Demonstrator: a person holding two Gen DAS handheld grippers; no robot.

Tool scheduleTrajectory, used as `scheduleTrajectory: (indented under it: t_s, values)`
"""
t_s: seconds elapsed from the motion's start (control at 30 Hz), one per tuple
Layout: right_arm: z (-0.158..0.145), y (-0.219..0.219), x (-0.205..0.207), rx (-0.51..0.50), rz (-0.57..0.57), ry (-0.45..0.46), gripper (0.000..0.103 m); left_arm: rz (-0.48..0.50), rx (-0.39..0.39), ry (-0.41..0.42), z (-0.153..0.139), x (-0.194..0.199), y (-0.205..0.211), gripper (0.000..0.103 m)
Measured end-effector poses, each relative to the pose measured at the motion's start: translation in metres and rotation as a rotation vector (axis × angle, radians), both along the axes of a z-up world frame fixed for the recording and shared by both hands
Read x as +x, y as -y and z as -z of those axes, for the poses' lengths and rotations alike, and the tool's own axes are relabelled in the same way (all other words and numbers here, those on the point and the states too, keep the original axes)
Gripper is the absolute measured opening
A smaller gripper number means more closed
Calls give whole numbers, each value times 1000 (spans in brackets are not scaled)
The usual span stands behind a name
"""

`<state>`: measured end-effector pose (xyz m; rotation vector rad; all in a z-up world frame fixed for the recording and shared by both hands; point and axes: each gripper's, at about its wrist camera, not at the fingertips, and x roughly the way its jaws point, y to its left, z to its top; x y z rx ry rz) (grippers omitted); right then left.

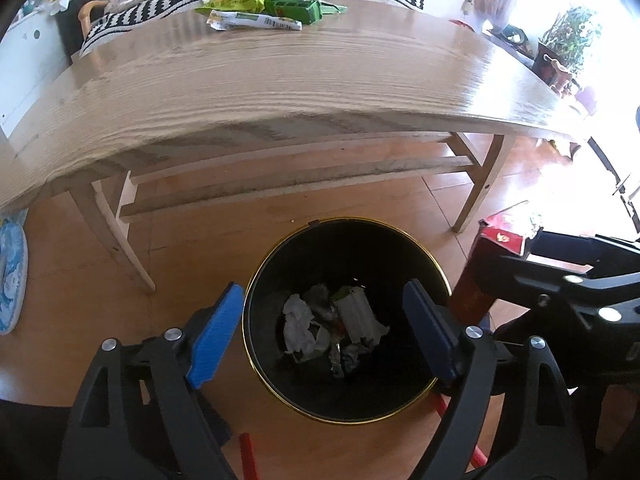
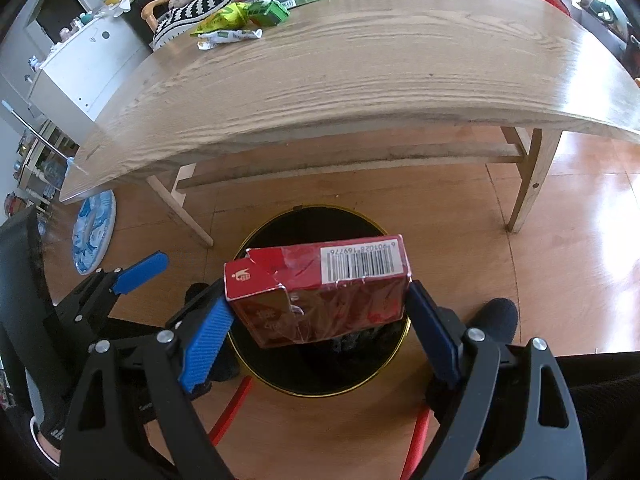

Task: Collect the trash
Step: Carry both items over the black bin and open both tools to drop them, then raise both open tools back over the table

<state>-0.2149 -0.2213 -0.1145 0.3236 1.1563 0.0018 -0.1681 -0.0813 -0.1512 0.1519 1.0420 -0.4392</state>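
A black bin with a gold rim (image 1: 437,266) stands on the floor in front of the wooden table (image 1: 280,92). Crumpled paper and wrappers (image 1: 320,328) lie at its bottom. My left gripper (image 1: 323,285) hangs open right above the bin, with nothing between its blue pads. My right gripper (image 2: 320,300) is shut on a torn red carton with a barcode (image 2: 320,280) and holds it over the bin (image 2: 280,226). In the left wrist view the red carton (image 1: 502,236) shows at the right. Green and yellow wrappers (image 1: 276,6) lie at the table's far edge.
The table's legs (image 1: 120,240) and lower rail stand just behind the bin. A round blue pad (image 2: 94,236) lies on the floor at the left. Red tubing (image 2: 230,412) runs on the floor near the bin. A black-and-white striped seat (image 1: 168,4) is behind the table.
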Motion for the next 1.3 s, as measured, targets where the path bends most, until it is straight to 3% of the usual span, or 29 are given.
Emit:
scheduleTrajectory:
  t_s: [0.97,1.17,1.3]
  values:
    - [-3,-16,6,41,-33,8,93,-71,-1,-33,-19,-10,-35,86]
    - [-38,-16,1,-5,-57,121,93,-96,-61,15,-52,0,-51,88]
    - [-70,-6,25,-7,-65,199,93,-141,-113,67,-90,31,-64,91]
